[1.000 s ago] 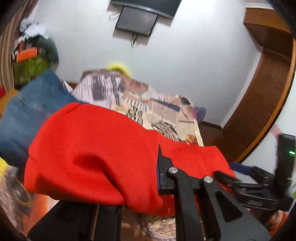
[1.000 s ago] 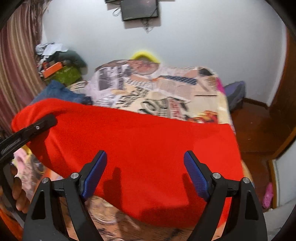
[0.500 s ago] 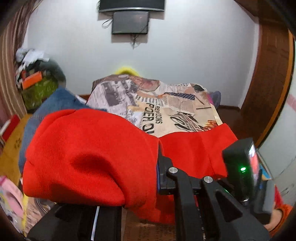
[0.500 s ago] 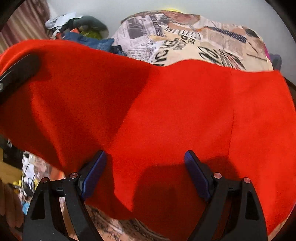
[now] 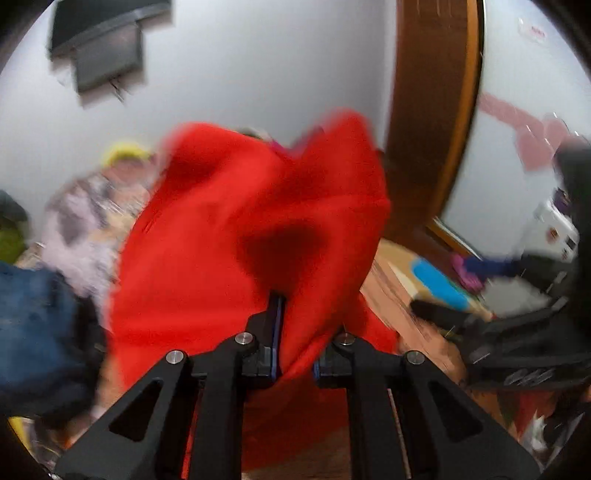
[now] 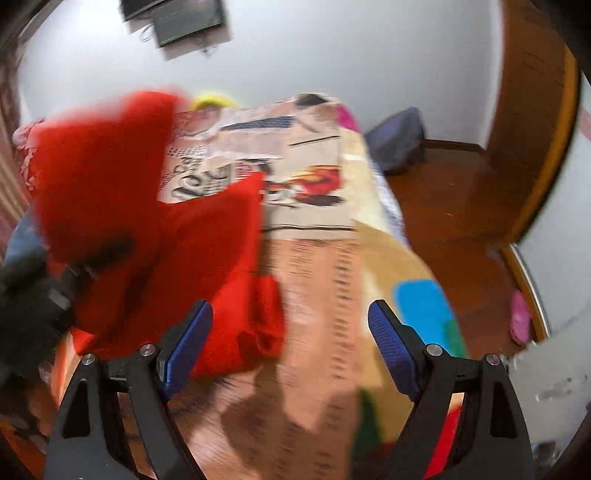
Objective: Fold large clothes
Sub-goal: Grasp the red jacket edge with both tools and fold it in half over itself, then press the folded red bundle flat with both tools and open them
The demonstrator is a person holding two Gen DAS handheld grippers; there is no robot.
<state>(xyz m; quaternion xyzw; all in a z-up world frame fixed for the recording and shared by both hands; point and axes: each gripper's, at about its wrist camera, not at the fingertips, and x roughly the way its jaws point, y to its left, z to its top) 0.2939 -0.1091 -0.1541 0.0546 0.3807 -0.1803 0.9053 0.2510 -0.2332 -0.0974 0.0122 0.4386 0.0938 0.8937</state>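
Swung rightward since a second ago: left gripper clamped on red garment, bunched ahead of its fingers. Right gripper wide open, empty, garment now left of it over bed. Fold underway.

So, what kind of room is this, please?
Most likely a bedroom in a home. A bed with a printed newspaper-pattern cover fills the middle, a dark screen hangs on the white wall, and a wooden door frame stands beside a wooden floor.
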